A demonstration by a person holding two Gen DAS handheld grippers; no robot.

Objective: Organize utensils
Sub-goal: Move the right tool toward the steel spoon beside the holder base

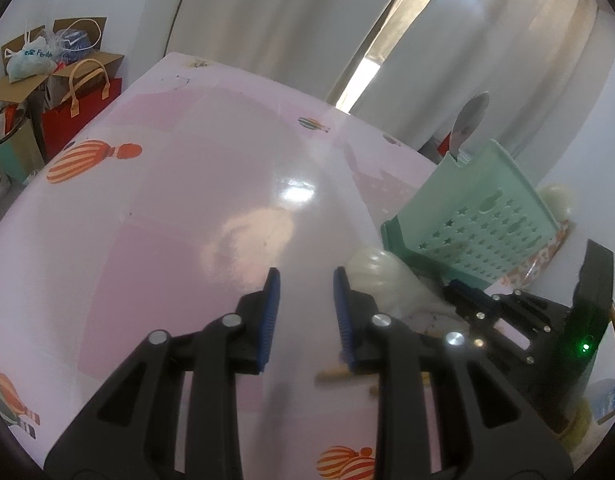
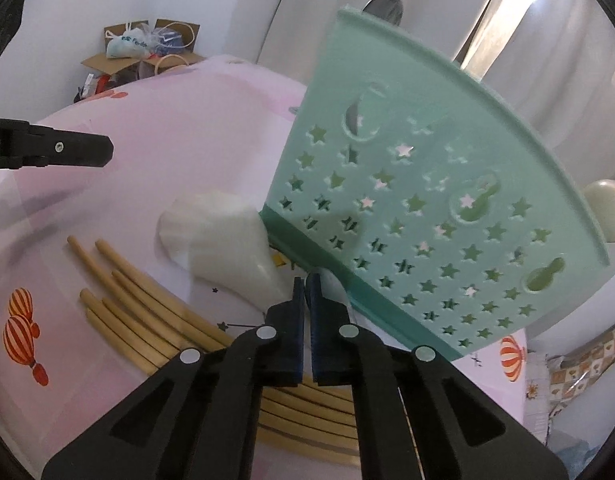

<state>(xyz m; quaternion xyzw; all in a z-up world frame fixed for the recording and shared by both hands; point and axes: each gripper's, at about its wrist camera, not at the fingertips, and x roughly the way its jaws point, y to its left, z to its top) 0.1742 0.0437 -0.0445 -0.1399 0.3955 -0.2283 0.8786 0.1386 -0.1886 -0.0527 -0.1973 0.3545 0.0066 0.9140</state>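
item: utensils for sorting. wooden chopsticks [image 2: 155, 320], a loose fan of about six, lie flat on the pink balloon-print table [image 1: 187, 184], running from 9 o'clock of the right wrist view down under the right gripper [image 2: 306, 286] at 6 o'clock; probably spread so each can be picked singly. a white ribbed ladle-like scoop [image 2: 223, 236] lies just beyond them at centre, touching the foot of the green star-punched holder [image 2: 427, 200], which stands at 2 o'clock, apparently tilted. a metal spoon [image 1: 469, 120] already stands in the holder, bowl up, at 1 o'clock in the left view; the holder looks to be where the rest belongs. right gripper: jaws drawn together with only a sliver between the blue pads, tips near a thin pale edge by the holder's base; whether that is pinched cannot be told. left gripper [image 1: 305, 280]: jaws partly apart, nothing between them, hovering over bare table. beyond, cardboard boxes and a red bag [image 1: 83, 108] at 10 o'clock.
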